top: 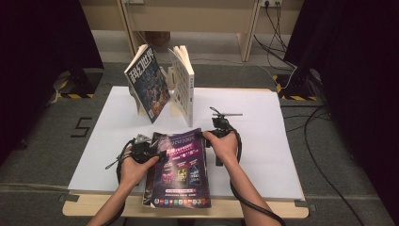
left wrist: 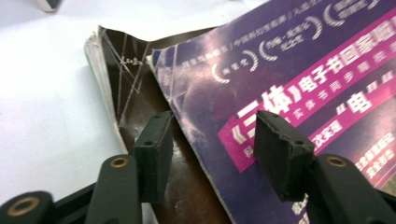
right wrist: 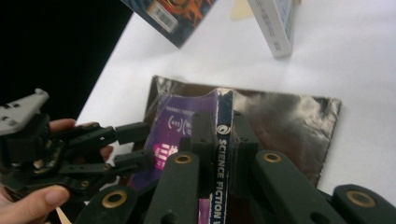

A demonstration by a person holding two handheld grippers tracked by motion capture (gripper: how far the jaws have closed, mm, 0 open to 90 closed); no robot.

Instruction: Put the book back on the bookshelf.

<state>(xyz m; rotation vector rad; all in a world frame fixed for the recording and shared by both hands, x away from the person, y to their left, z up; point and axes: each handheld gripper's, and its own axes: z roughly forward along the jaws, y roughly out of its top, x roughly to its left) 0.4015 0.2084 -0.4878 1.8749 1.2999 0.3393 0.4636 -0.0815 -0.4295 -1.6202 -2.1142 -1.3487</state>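
The right gripper (right wrist: pixel 219 140) clamped the purple magazine (top: pixel 181 165) by its spine; the left gripper (left wrist: pixel 212 149) straddled its cover edge, jaws apart.

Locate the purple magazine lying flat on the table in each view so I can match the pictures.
High view: purple magazine lies bottom centre, between the two hands.
Left gripper view: purple magazine covers the right half, its cover edge between the open jaws.
Right gripper view: purple magazine stands bottom centre, its spine clamped in the jaws.
Shared landmark: the white table sheet beneath it.
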